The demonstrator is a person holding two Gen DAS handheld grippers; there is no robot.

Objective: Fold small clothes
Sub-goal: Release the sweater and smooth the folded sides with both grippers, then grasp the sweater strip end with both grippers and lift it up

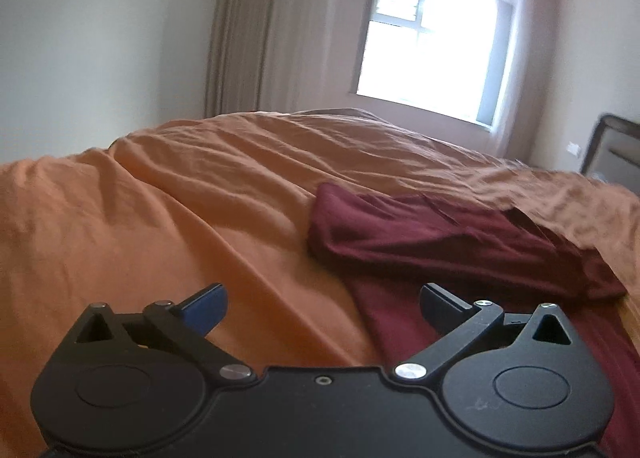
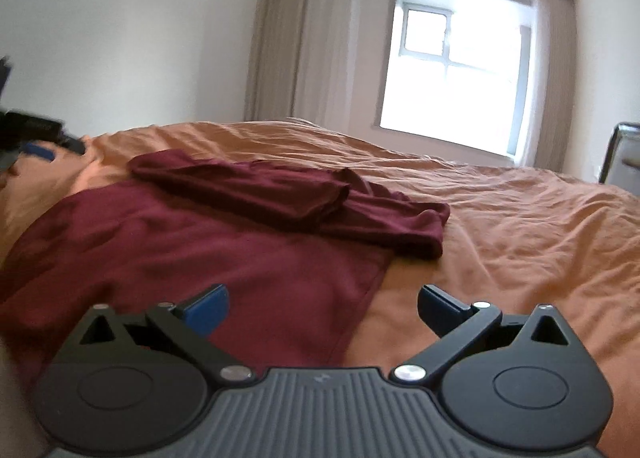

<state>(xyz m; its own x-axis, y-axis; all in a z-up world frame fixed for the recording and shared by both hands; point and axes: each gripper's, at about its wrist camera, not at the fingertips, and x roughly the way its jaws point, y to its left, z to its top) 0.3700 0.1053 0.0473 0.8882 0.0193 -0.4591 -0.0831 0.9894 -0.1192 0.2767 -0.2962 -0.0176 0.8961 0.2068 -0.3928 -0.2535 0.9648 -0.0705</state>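
I have both grippers low over the bed, and neither one holds anything. The left gripper (image 1: 323,308) has its jaws spread wide, blue pads apart, with orange bedsheet (image 1: 160,218) under the left finger and the edge of the maroon garment (image 1: 440,234) under the right finger. The right gripper (image 2: 323,308) is likewise wide apart and empty; its left finger sits over the maroon cloth and its right finger over bare sheet.

The maroon garment (image 2: 192,246) lies on the bed, partly folded: a broad flat panel nearest me, and across its far side a doubled-over band of the same cloth, with what looks like a sleeve end poking out toward the right. From the right wrist view I can see the left gripper (image 2: 44,146) at the far left edge, blurred, beyond the garment's left side.

I find no brand, label or readable writing on the garment, the sheet or the grippers. There is only a faint embossed mark on the ribbed grey plate of the right gripper, too small to read.

Behind the bed are a bright window (image 2: 452,74), beige curtains (image 2: 296,42) and a white wall (image 1: 88,42).
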